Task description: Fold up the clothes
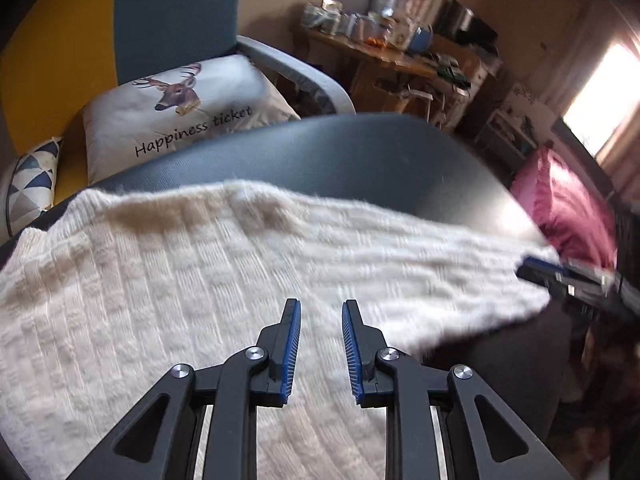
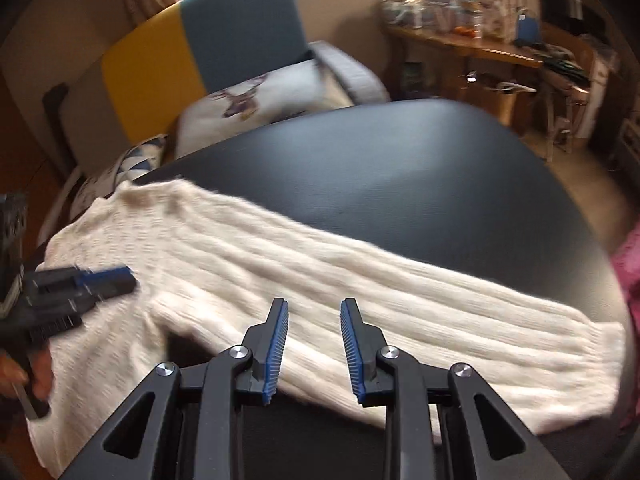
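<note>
A cream knitted sweater (image 1: 160, 280) lies spread on a dark round table (image 1: 360, 152). My left gripper (image 1: 321, 302) hovers over the sweater's body, open, with nothing between its blue pads. In the right wrist view one sleeve (image 2: 420, 312) stretches out to the right across the table (image 2: 400, 168). My right gripper (image 2: 314, 302) hangs over that sleeve, open and empty. Each gripper shows in the other's view: the right gripper (image 1: 532, 268) by the sleeve end, and the left gripper (image 2: 120, 278) over the sweater's body with a hand behind it.
Behind the table stands a yellow and teal armchair (image 1: 120, 32) with a deer-print cushion (image 1: 180, 104). A pink cushion (image 1: 568, 208) sits off the table's right side. A cluttered wooden desk (image 2: 480, 48) lines the back wall.
</note>
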